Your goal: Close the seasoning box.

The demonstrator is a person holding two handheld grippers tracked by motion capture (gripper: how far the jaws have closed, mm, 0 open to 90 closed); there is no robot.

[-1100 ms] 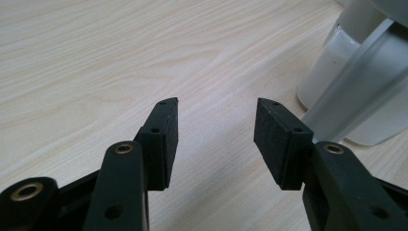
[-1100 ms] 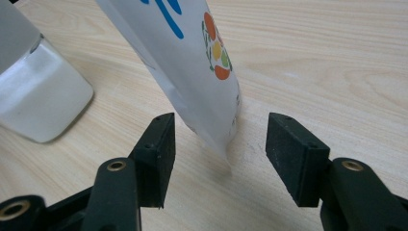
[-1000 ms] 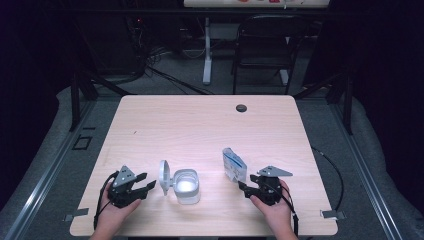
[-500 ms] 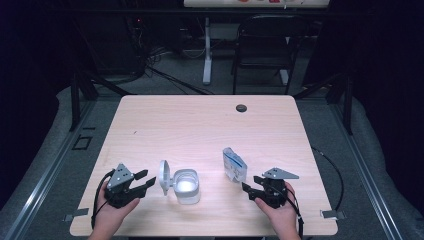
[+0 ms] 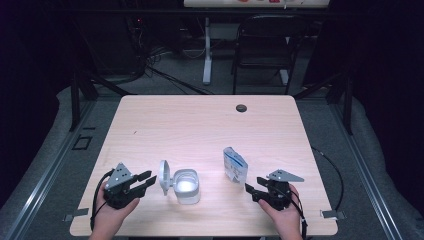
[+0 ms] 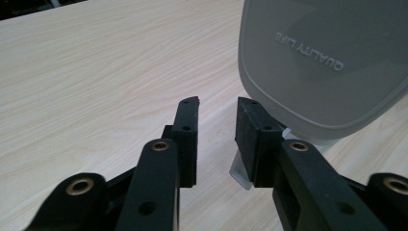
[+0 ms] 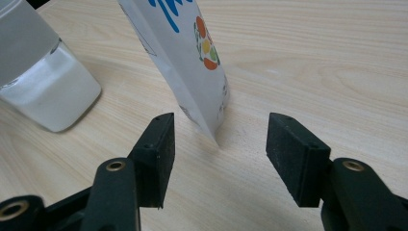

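A clear plastic container stands near the table's front edge, its grey lid swung open and standing upright on its left side. My left gripper sits just left of that lid. In the left gripper view the lid rises beyond the right jaw. The left gripper has just been closing its jaws; a narrow gap remains with nothing between them. A white printed pouch stands right of the container. My right gripper is open just in front of it, the pouch's lower corner between the jaws, untouched.
The wooden table has a small black grommet at its far edge. Behind it stand a chair and a desk leg among cables. The container is to the left in the right gripper view.
The left gripper's jaws have narrowed from wide apart to a small gap. The right gripper, the pouch and the container stay where they were.
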